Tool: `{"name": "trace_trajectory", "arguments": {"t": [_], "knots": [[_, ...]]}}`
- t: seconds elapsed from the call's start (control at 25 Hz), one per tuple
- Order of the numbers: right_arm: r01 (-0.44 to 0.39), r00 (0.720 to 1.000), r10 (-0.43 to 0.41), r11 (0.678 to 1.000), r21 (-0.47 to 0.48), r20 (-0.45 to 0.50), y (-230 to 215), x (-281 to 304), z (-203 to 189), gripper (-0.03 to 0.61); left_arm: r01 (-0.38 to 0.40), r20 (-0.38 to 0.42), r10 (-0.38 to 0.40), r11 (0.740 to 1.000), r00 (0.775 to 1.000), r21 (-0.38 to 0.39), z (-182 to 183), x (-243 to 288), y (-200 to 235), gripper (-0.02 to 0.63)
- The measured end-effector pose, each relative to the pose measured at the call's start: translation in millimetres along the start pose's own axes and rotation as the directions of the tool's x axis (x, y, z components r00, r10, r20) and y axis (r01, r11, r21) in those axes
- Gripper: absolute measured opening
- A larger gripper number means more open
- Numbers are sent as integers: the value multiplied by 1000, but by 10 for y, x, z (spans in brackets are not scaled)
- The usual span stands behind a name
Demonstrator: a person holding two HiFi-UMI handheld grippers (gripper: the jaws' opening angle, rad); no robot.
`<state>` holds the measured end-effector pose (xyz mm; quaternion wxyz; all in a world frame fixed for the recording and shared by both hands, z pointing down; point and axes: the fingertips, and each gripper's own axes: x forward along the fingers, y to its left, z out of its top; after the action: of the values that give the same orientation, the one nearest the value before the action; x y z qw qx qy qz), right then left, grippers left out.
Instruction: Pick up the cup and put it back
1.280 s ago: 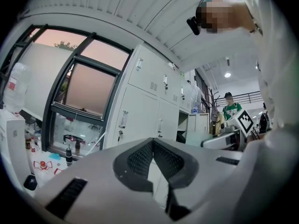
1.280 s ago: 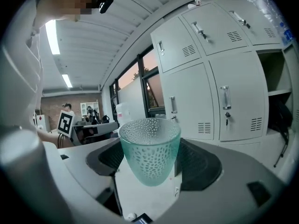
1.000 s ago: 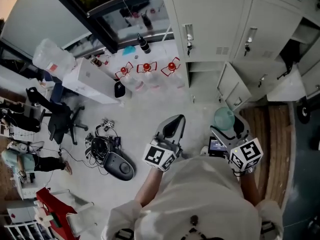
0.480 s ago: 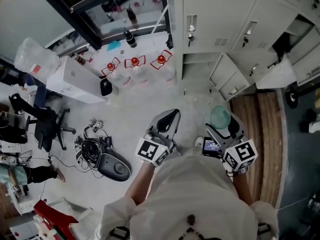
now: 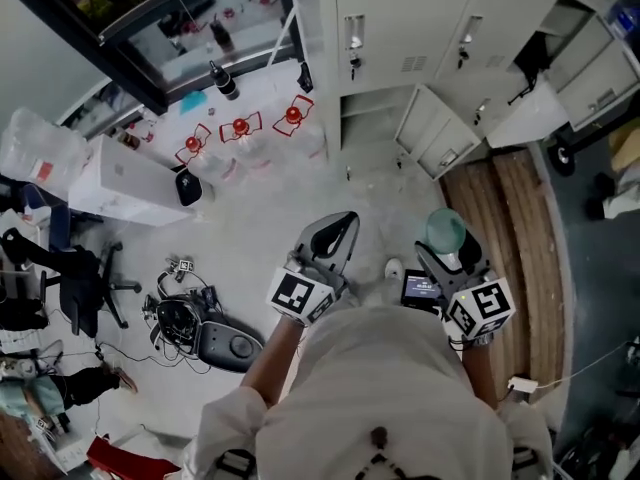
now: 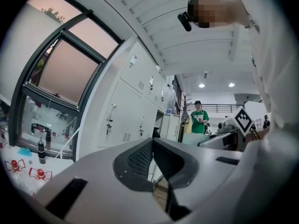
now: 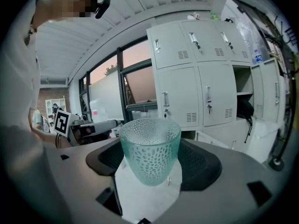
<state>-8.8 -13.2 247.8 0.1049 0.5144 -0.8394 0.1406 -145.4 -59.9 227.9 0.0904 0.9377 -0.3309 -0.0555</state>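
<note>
A pale green dimpled glass cup [image 7: 150, 148] stands upright between the jaws of my right gripper [image 7: 152, 169], which is shut on it. In the head view the cup [image 5: 445, 230] shows at the tip of the right gripper [image 5: 447, 243], held in the air above the floor. My left gripper [image 5: 340, 230] is held level beside it, to the left. Its jaws are shut together with nothing between them, as the left gripper view shows [image 6: 152, 146]. Both grippers are close in front of the person's body.
White metal lockers [image 5: 400, 28] stand ahead, one lower door [image 5: 432, 138] swung open. Several red-capped water bottles [image 5: 240, 128] and a white box [image 5: 130, 183] lie on the floor at left, with a black chair [image 5: 60, 278] and cables [image 5: 180, 318]. A wooden strip [image 5: 520, 258] runs at right.
The head view has shifted: lockers, bottles and box slid toward the upper left. Both grippers keep the same pose, the right one still holding the cup.
</note>
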Motion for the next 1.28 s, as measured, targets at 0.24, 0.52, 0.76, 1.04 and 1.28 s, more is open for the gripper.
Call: {"name": "trace_trajectory", "arguments": {"t": [0.24,0.52,0.76,1.04,1.28], "knots": [[51,999,-51,998,20,-18,-347,-149,-145,350,2,-24,-2,1000,1000,2,-70,133,-77,8],[45,998,-45,999,-9,-32,-1068,-294,-152,350,-70,-12,70,998,997,1,-127,553,-287,8],[12,999,-13,1000,-23,-41,-1796,-391,-231,350,-101,-32,103,993,994,53,-236,1048,-562,8],[-27,996,27,1000,2,-90,-2223,-303,-633,350,-130,-81,131,991,988,27,-512,1283,-720,8],[-90,988,86,996,-26,-124,-2407,100,-984,350,-129,-130,124,991,984,-24,-906,1448,-438,8]]}}
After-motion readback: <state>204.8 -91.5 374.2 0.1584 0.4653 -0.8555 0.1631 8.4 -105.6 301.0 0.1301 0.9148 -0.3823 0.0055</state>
